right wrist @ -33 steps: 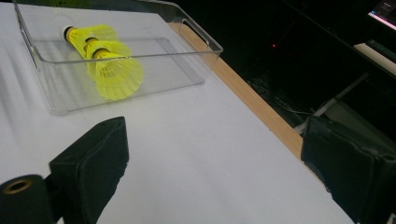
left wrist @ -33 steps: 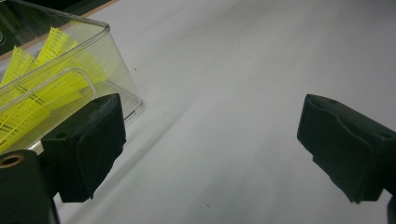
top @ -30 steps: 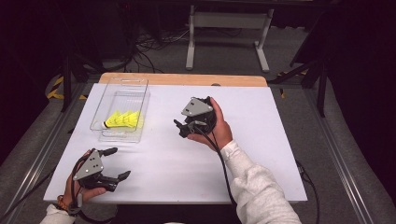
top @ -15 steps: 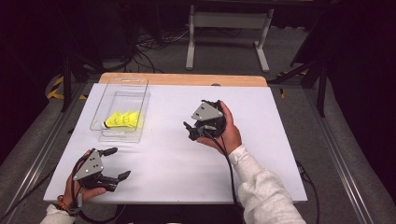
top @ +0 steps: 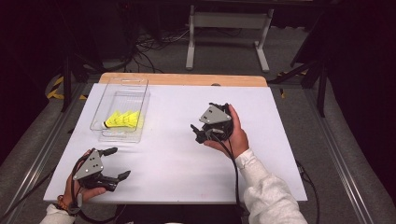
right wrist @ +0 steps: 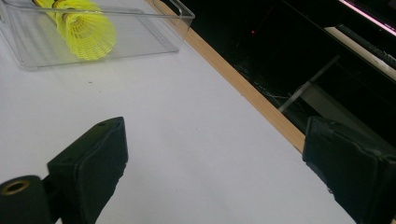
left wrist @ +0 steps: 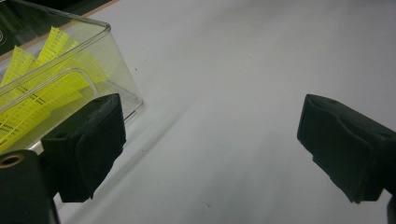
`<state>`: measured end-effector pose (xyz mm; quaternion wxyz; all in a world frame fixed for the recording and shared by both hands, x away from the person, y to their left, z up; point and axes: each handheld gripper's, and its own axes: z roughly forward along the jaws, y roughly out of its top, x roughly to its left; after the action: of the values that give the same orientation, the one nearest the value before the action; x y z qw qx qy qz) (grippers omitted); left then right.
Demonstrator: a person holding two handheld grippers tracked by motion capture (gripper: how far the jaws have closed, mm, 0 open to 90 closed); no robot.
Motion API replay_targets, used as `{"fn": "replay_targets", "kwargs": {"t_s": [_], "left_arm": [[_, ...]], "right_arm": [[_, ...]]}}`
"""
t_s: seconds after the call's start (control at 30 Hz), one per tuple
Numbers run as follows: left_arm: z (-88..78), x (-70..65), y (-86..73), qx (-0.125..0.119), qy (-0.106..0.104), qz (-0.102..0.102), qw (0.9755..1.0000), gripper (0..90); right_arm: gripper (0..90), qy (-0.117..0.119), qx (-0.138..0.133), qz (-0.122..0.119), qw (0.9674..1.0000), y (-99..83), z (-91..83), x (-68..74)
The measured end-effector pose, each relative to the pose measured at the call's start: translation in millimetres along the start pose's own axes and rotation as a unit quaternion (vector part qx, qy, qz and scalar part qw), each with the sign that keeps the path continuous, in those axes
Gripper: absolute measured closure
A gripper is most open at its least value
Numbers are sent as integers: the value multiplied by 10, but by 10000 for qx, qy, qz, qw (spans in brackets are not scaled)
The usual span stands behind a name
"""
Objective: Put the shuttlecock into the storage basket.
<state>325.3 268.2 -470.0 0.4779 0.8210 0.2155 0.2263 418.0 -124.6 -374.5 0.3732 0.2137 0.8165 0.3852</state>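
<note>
The white table (top: 168,154) carries a clear tray (top: 122,112) holding 2 yellow shuttlecocks (top: 122,119), their heads hard to make out; the right gripper (top: 198,133) and left gripper (top: 116,163), jaws spread, grasp nothing

The white table (top: 177,140) is lit evenly and brightly from above, while the floor and room past its edges fall into deep darkness; shadows under the hands are soft and faint. In both gripper views the near black jaws are blurred and out of focus; the clear tray (left wrist: 109,51) shows thin glints along its rim near the table's far left corner, and the picture is slightly grainy.
</note>
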Motion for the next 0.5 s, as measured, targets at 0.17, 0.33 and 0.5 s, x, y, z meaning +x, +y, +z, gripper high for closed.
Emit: {"fn": "replay_targets", "kwargs": {"t_s": [0.17,0.33,0.5], "left_arm": [[2,-4,1,9,7,-12,10000,89],[9,-7,3,36,0,1,10000,89],[13,-4,2,17,3,-20,10000,89]], "right_arm": [[76,-70,10,-58,10000,-72,-79,-7],[75,-87,22,-44,10000,-137,-135,-3],[74,-96,69,-15,9999,-226,-182,13]]}}
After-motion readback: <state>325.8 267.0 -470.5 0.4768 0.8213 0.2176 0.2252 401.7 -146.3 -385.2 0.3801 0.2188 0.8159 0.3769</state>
